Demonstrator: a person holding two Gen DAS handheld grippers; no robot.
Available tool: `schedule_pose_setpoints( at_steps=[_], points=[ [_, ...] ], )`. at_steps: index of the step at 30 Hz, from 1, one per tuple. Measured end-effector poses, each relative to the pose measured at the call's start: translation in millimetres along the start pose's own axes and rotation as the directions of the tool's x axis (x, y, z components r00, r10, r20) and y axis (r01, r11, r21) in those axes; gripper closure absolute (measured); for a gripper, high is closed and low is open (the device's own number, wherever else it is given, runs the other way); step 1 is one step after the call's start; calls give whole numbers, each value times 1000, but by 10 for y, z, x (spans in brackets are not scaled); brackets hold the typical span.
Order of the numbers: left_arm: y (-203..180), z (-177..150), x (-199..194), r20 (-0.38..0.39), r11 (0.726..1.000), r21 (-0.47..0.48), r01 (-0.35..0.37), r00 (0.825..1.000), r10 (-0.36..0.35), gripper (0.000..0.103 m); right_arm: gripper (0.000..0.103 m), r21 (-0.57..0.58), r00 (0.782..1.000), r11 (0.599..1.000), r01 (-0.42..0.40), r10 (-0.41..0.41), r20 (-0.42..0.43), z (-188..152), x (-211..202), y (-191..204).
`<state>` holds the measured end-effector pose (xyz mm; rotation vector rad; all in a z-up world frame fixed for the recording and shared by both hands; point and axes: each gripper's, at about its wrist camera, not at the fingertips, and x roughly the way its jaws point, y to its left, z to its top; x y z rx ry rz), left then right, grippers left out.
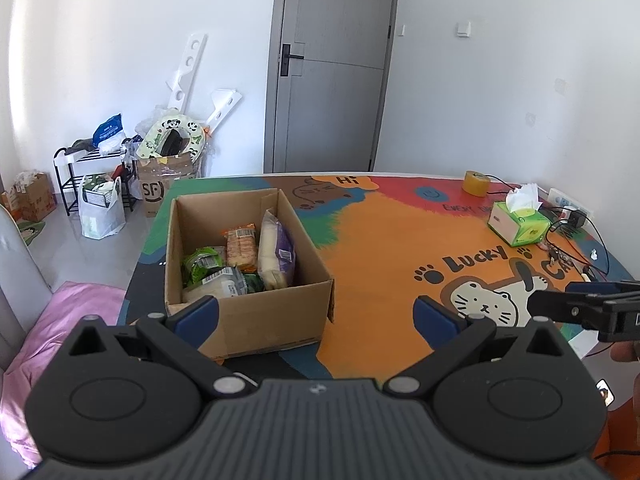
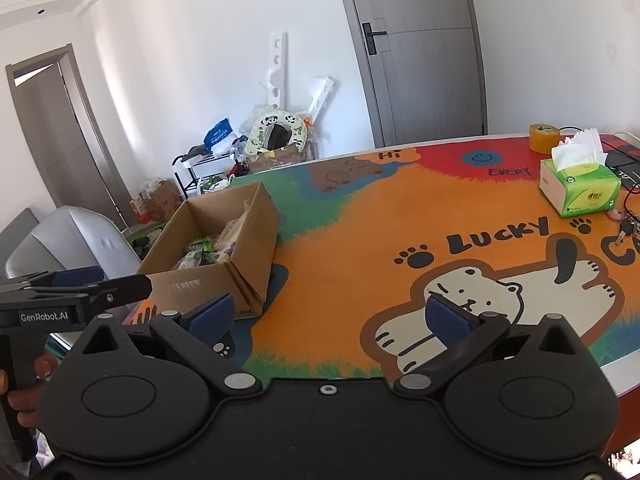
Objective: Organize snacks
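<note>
Low in both frames, my left gripper (image 1: 316, 316) and right gripper (image 2: 328, 316) are spread wide, holding nothing. Just past the left one, centre-left of frame, sits the cardboard box (image 1: 256, 320) with the snacks inside: green packets (image 1: 202, 264) in the near corner, an orange biscuit pack (image 1: 241, 246) behind, a white and purple bag (image 1: 276, 252) standing against the right wall. I'd go in from above and pinch one packet only. Far right, a tissue box (image 2: 580, 188) and tape roll (image 2: 545, 139).
</note>
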<state>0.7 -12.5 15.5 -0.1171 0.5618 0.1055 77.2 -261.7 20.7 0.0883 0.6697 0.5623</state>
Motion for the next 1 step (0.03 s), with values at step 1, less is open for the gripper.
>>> schedule_pose_setpoints(
  at_steps=[1],
  points=[
    [-4,-2,2,-1,1000,0,1,1000,-1,0,0,1,1000,1000,0,0,2,-2,-3,-2]
  ],
)
